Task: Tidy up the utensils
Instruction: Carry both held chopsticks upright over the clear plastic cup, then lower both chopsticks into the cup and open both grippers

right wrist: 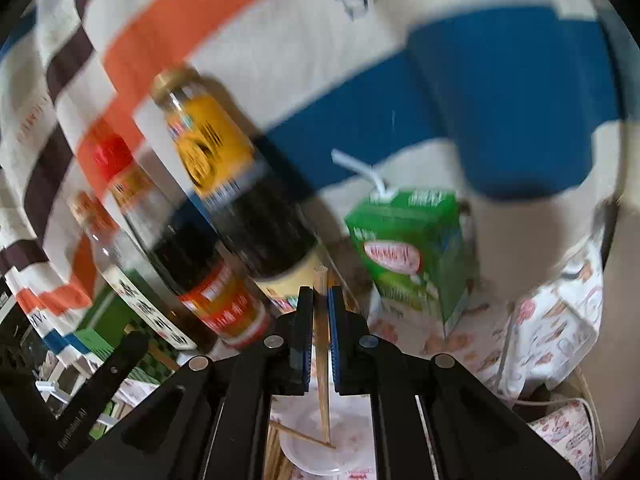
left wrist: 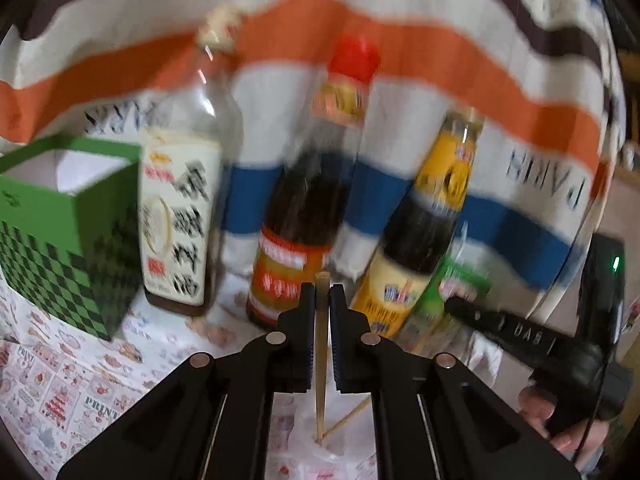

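My left hand-held gripper (left wrist: 321, 312) is clamped narrow on a wooden chopstick (left wrist: 320, 360) that stands upright between its pads. My right hand-held gripper (right wrist: 320, 320) pinches a second chopstick (right wrist: 322, 344) the same way. Below each, the stick's tip meets another stick over a white plate (right wrist: 352, 452). Ahead of my left one stand three sauce bottles (left wrist: 308, 200) on the desk (left wrist: 52, 380), a green checked box (left wrist: 72, 248) further left. Ahead-right of my right one sits a green drink carton (right wrist: 412, 252).
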`<state>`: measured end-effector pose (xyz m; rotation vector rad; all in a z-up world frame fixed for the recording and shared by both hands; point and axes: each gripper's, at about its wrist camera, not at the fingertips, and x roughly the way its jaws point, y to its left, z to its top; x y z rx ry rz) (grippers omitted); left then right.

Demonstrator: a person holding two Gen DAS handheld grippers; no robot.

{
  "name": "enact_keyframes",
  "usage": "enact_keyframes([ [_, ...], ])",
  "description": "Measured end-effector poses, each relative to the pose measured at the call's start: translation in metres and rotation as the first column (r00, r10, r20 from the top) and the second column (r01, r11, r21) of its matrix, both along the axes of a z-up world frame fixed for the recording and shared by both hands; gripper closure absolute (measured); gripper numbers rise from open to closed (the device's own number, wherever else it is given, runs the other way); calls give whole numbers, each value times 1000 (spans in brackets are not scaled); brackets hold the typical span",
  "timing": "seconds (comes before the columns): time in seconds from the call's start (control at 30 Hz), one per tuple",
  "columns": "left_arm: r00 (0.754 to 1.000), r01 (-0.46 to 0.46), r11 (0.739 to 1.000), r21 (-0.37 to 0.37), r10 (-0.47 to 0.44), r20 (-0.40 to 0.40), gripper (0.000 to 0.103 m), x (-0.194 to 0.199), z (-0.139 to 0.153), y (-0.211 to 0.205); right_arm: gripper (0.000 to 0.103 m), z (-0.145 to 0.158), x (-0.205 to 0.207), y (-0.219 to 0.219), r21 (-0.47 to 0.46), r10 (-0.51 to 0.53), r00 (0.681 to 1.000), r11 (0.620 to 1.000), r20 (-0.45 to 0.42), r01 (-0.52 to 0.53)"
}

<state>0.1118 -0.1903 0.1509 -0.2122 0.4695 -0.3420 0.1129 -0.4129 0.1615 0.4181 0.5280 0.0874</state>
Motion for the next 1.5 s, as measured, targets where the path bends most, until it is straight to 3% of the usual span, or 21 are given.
enact_keyframes([
  [0.1, 1000, -3, 998, 55, 4, -13, 97, 5, -10, -16, 95, -7, 5, -3, -31, -54, 996, 998, -70, 51],
  [0.3, 998, -19, 994, 110, 26, -61, 96, 33, -18, -27, 95, -15, 10, -10, 29, 0, 996, 1000, -90, 2],
  [0.43, 990, 5, 1000, 21, -2, -143, 97, 50, -20, -16, 95, -21, 16, -11, 53, 21, 993, 998, -116, -15],
  [0.6, 992, 13, 1000, -5, -13, -128, 95, 48, -22, -9, 95, -23, 13, -18, 68, 37, 992, 997, -121, -29],
  [0.7, 997, -34, 998, 59, 38, -61, 75, 35, -17, -1, 93, -18, 9, -15, 62, 74, 992, 996, -100, -68],
  [0.73, 998, -46, 995, 83, 49, -41, 74, 31, -16, -2, 91, -15, 6, -12, 47, 77, 993, 996, -93, -73],
  [0.8, 998, -49, 991, 127, 55, -42, 72, 27, -13, 0, 68, -9, 2, -5, 4, 59, 995, 998, -78, -59],
  [0.87, 993, -91, 986, 140, 101, -62, 71, 20, -9, 8, 57, 0, -6, 7, -85, 8, 998, 996, -58, -13],
  [0.93, 995, -94, 989, 113, 97, -16, 61, 6, 1, 17, 55, 10, -14, 19, -155, -15, 1000, 988, -18, 12],
  [1.07, 986, -159, 969, 188, 145, 86, 49, -20, 19, 26, 51, 27, -31, 34, -134, 54, 998, 990, 43, -48],
  [1.27, 973, -216, 948, 233, 190, 127, 42, -47, 29, 49, 46, 44, -55, 66, -199, 98, 990, 977, 103, -76],
  [1.33, 963, -246, 941, 232, 211, 165, 32, -57, 35, 65, 46, 45, -58, 76, -206, 105, 988, 975, 110, -80],
  [1.5, 934, -335, 921, 198, 298, 196, 22, -73, 47, 102, 46, 52, -61, 85, -185, 123, 987, 977, 103, -102],
])
